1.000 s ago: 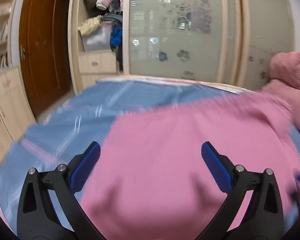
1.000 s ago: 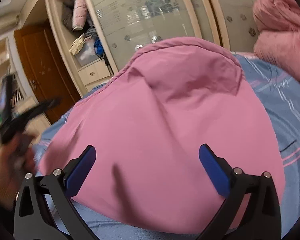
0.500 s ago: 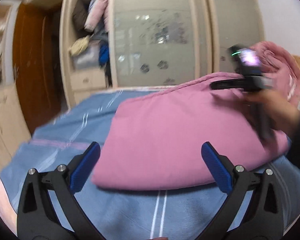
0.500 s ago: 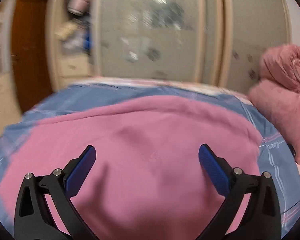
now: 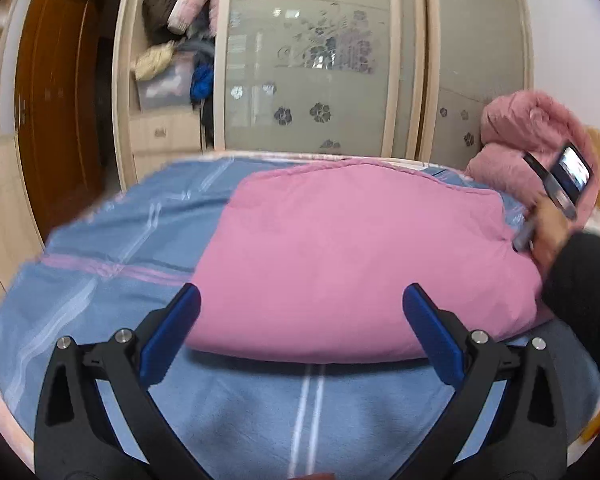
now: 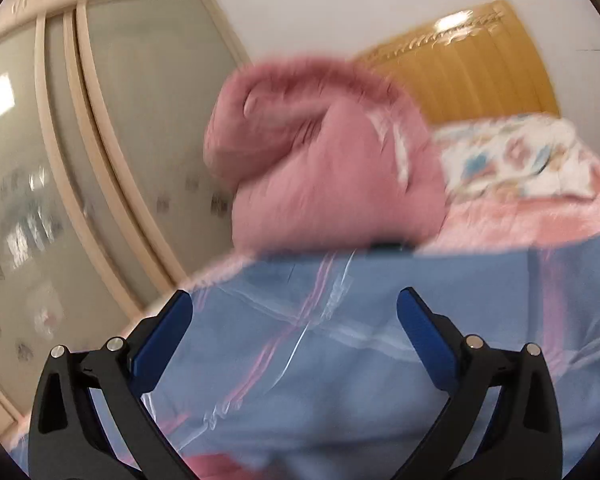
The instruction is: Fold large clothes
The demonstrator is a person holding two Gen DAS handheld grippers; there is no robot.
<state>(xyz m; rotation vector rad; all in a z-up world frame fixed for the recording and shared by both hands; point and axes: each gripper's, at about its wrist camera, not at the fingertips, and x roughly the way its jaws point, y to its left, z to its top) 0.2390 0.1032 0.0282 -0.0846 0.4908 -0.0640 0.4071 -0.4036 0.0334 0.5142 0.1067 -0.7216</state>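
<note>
**Nearly finished: the pink garment lies folded on the bed**

From the left wrist view, the left gripper [image 5: 300, 320] is spread wide and holds nothing. Just in front of it lies the pink garment [image 5: 360, 256], folded into a thick, compact rectangle on the blue striped bed cover [image 5: 112, 248]. At the right edge, a hand [image 5: 550, 232] in a dark sleeve holds the other gripper device beside the garment's far corner. A fluffy pink blanket [image 5: 532, 132] is piled behind, and a wardrobe [image 5: 312, 64] stands beyond the bed.

From the right wrist view, which is blurred, the right gripper [image 6: 296, 320] is also wide and empty. It looks over the bed cover toward the blanket, a patterned pillow [image 6: 516, 160] and the wooden headboard [image 6: 472, 60]; the garment is not visible here.

Judging by this, the folding seems mostly done. Perhaps only a last smoothing or one more fold is left.
</note>
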